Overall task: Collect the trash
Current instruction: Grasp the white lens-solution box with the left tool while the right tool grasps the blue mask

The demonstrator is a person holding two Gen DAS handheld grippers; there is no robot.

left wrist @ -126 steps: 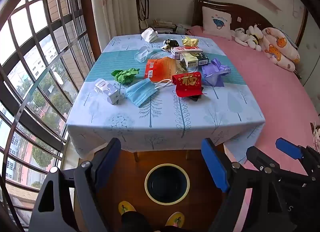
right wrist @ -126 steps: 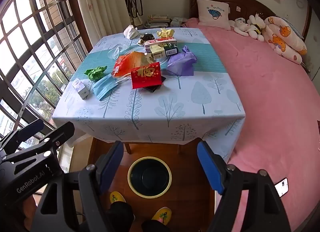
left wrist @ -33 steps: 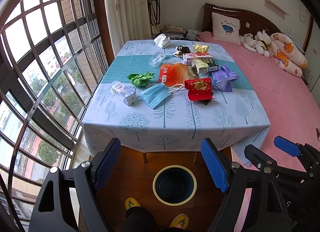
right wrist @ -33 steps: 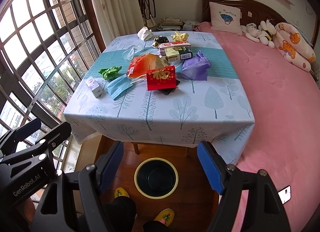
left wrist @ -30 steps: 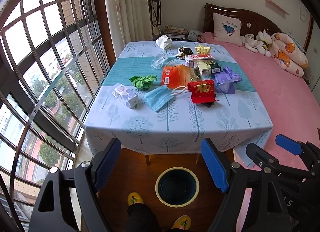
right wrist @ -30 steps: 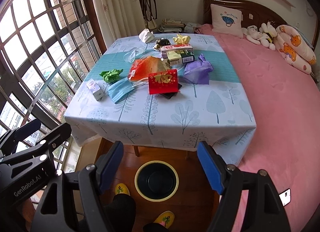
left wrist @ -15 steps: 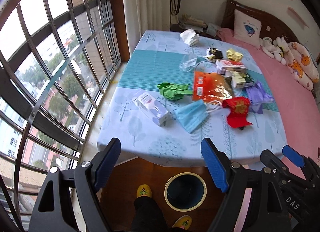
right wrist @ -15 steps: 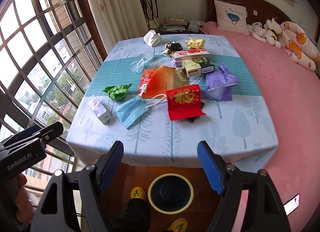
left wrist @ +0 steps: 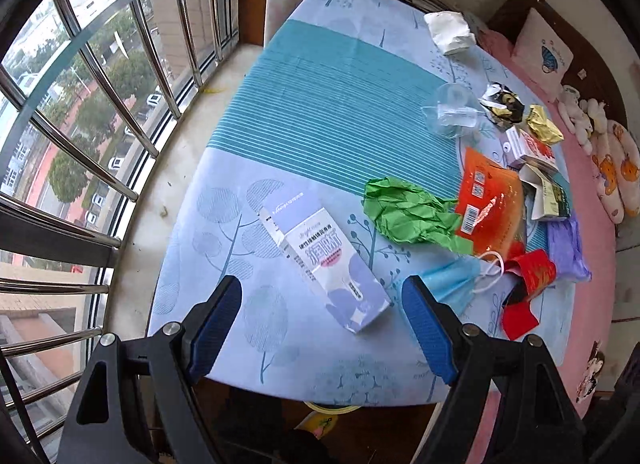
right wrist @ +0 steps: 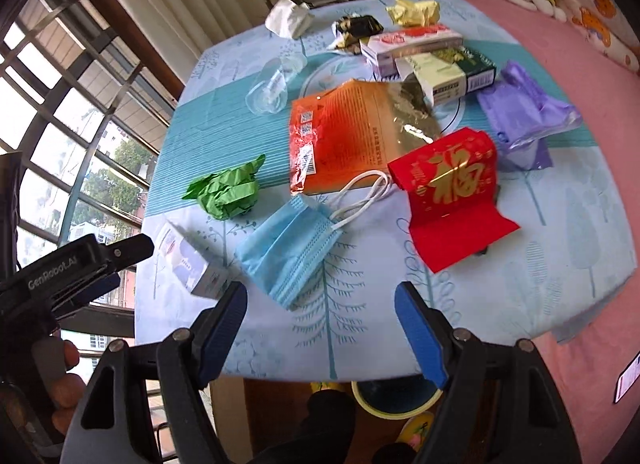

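Trash lies scattered on the table [left wrist: 320, 84]. My left gripper [left wrist: 322, 318] is open, just above the table's near left part, its jaws on either side of a white and purple carton [left wrist: 328, 260], not touching it. My right gripper [right wrist: 320, 324] is open above the near edge, close to a blue face mask [right wrist: 290, 248]. Beside these lie a green paper wad [right wrist: 226, 190], an orange foil bag [right wrist: 348, 136], a red envelope [right wrist: 452, 192] and a purple plastic bag [right wrist: 524, 112]. The bin [right wrist: 394, 396] stands on the floor under the table edge, partly hidden.
Farther back lie a clear plastic cup [right wrist: 270, 88], a white tissue [right wrist: 290, 18], boxes [right wrist: 432, 60] and a yellow wrapper [right wrist: 414, 10]. Barred windows [left wrist: 100, 64] run along the left. A pink bed [right wrist: 580, 44] fills the right. My feet show below.
Both grippers have moved forward and down from well back of the table to just over its near edge. The left has come over the carton. Both stay open.
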